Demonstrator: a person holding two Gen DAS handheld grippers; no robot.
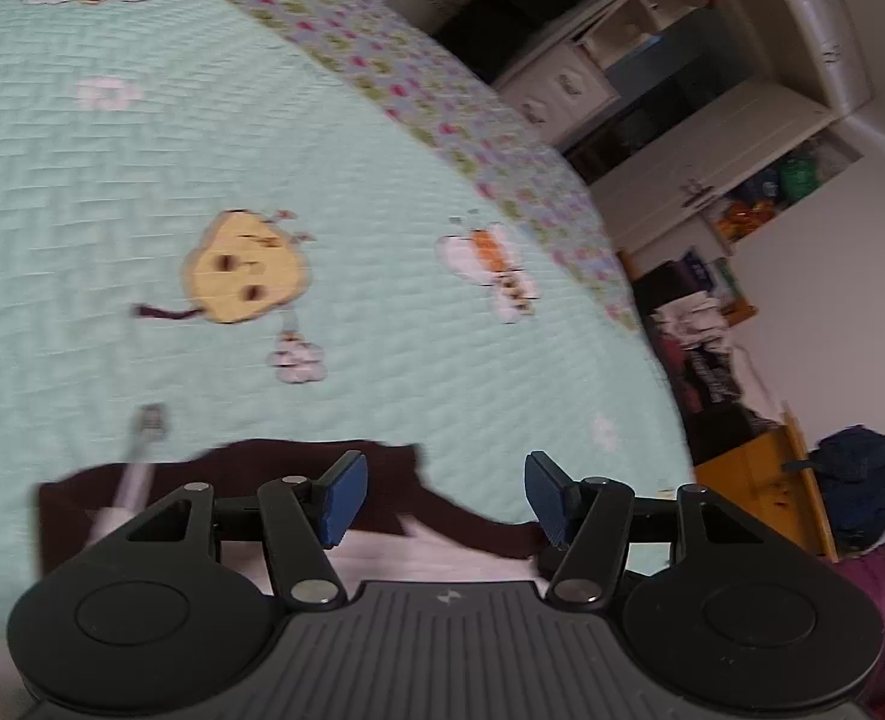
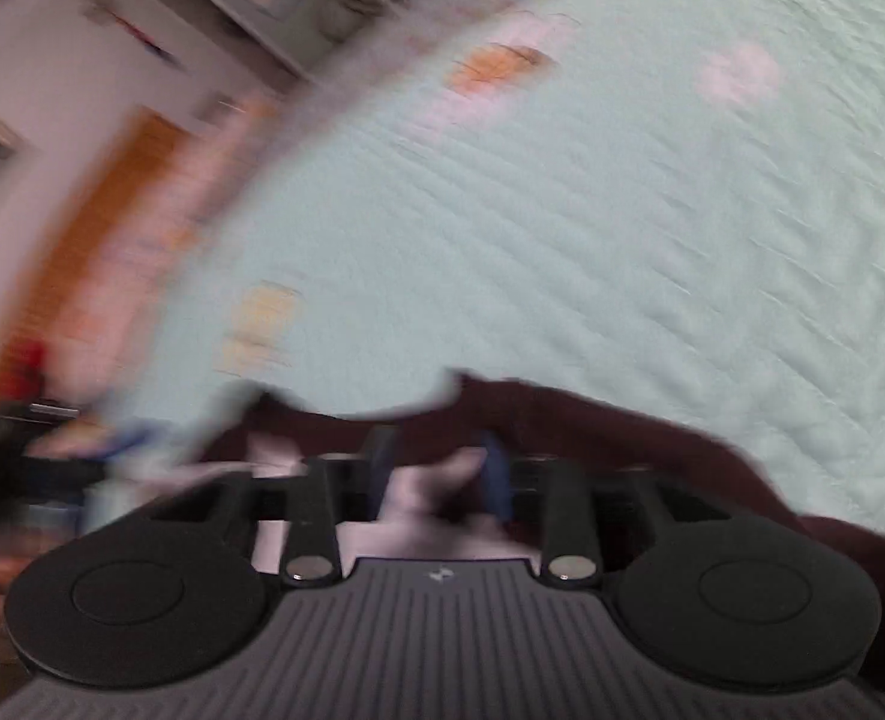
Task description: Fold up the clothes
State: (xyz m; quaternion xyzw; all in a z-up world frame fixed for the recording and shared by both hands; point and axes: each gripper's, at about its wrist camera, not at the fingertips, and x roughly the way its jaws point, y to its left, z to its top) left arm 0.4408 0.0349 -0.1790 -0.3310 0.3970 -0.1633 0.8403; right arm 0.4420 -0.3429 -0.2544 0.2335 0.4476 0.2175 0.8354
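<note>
Both grippers, the left gripper point(image 1: 445, 495) and the right gripper point(image 2: 439, 468), have black bodies with ribbed grey plates, silver screws, and blue pads point(image 1: 343, 498).

Pale mint quilt point(image 1: 112, 180) covers the bed; stitched bees, white flowers and a yellow motif point(image 1: 244, 270) on it. Floral patchwork border point(image 1: 394, 66) runs along its far edge. Beyond: white drawer unit point(image 1: 562, 84), white cabinet point(image 1: 712, 144), yellow stand point(image 1: 760, 480) beside a dark blue bundle point(image 1: 856, 480). Right wrist view heavily blurred.

left claw point(image 1: 445, 498) agape, pads bare; right claw point(image 2: 439, 474) clamped on fabric
</note>
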